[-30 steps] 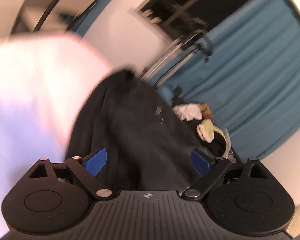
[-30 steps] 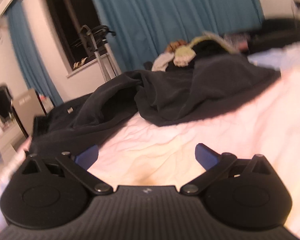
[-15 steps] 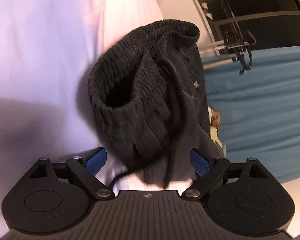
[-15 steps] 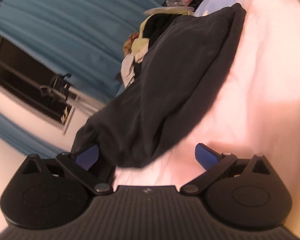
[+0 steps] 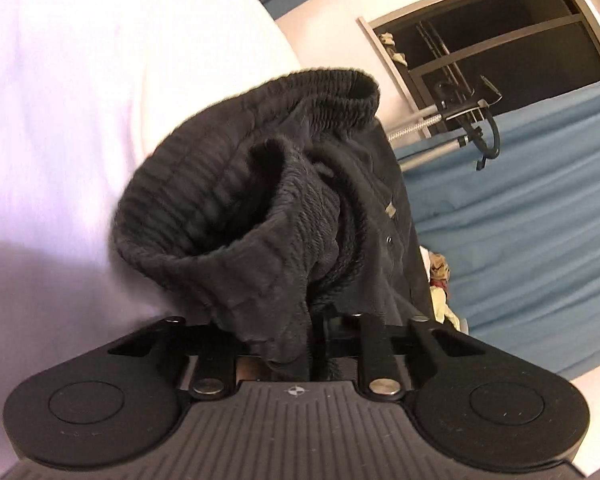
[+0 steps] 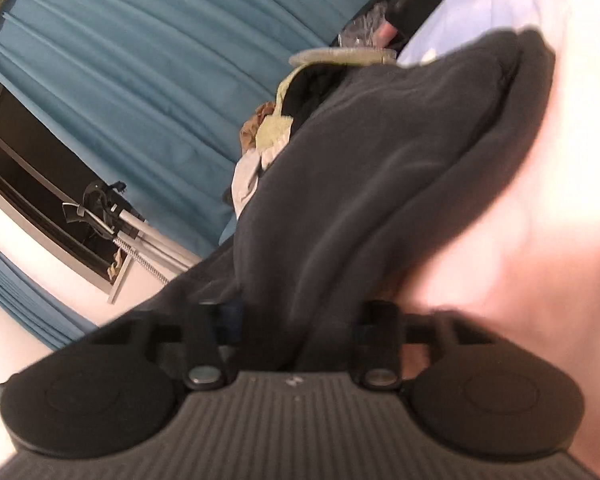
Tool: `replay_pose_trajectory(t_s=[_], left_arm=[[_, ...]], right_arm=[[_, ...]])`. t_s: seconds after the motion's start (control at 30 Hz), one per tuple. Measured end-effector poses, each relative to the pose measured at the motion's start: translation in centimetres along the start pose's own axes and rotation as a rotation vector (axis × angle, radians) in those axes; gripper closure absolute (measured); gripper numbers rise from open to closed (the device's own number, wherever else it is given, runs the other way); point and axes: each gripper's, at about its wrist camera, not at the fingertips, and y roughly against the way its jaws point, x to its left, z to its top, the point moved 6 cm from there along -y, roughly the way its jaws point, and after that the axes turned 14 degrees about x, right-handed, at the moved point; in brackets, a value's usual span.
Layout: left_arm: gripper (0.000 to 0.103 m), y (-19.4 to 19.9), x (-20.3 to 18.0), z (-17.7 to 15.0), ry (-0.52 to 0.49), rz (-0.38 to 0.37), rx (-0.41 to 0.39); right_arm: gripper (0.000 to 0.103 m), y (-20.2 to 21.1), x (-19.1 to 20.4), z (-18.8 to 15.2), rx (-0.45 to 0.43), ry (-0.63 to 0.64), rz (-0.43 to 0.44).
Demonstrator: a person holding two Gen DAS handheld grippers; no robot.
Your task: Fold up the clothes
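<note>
A pair of black trousers lies on a pale pink bed sheet. In the left wrist view its ribbed elastic waistband bunches up right in front of the camera. My left gripper is shut on the waistband fabric. In the right wrist view the smooth dark trouser leg runs away from the camera over the sheet. My right gripper is shut on the near end of that leg. The finger pads are hidden by cloth in both views.
A heap of other clothes lies at the far side of the bed. Teal curtains hang behind, next to a dark window. A metal rack stands beside the bed.
Both grippers were open half a second ago with cloth between the fingers. Now both have shut on the black trousers, left on the waistband, right on the leg.
</note>
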Motion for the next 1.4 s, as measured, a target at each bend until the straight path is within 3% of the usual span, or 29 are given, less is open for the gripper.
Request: replay_pose_trajectory(t_s=[0.2,0.33,0.43,0.6,0.77,0.83,0.87,0.9,0.93,1.1,1.2,1.4], left_arm=[[0.089,4.8,-4.0,2.5,-0.1,-0.081,-0.115],[0.089,8.7,-3.8,5.0,-0.045,-0.131,-0.186],[0.089,11.9,-2.1,6.9,0.033,-0.16,-0.222],[0.088,13.6,2.7,7.6,0.123,-0.083,-0.188],[0.086,11.0,6.5,7.3,0.172,0.03,-0.101],[0.078,11.2,7.5,6.7,0.168,0.06,-0.095],[0.074,11.2,7.6,6.5,0.174,0.061,-0.082],[0.061,11.2,7.7,6.2,0.179,0.062,-0.07],[0.046,11.2,7.7,5.9,0.179,0.061,-0.05],[0.024,12.8,6.9,3.4,0.17,0.076,-0.025],[0.021,14.1,6.5,1.2,0.154,0.093,-0.033],[0.021,13.3,5.4,-1.8,0.117,0.123,0.017]], right_arm=[[0.086,5.3,4.1,3.2,-0.151,0.07,-0.014],[0.089,10.0,7.3,6.3,-0.224,0.048,-0.001],[0.089,13.1,9.1,7.3,-0.227,0.088,-0.031],[0.087,15.3,6.7,4.1,-0.161,0.044,-0.094],[0.062,15.3,0.6,-2.0,-0.04,-0.083,-0.115],[0.04,16.3,-1.3,-3.8,-0.011,-0.148,-0.094],[0.036,16.8,-2.1,-4.6,0.01,-0.193,-0.078],[0.032,17.4,-2.8,-5.3,0.032,-0.235,-0.064],[0.03,18.2,-3.1,-5.9,0.046,-0.265,-0.056],[0.03,23.3,-3.6,-6.9,-0.057,-0.334,-0.094],[0.03,24.8,-5.1,-6.2,-0.14,-0.406,-0.099],[0.036,24.7,-5.6,-5.1,-0.191,-0.415,0.018]])
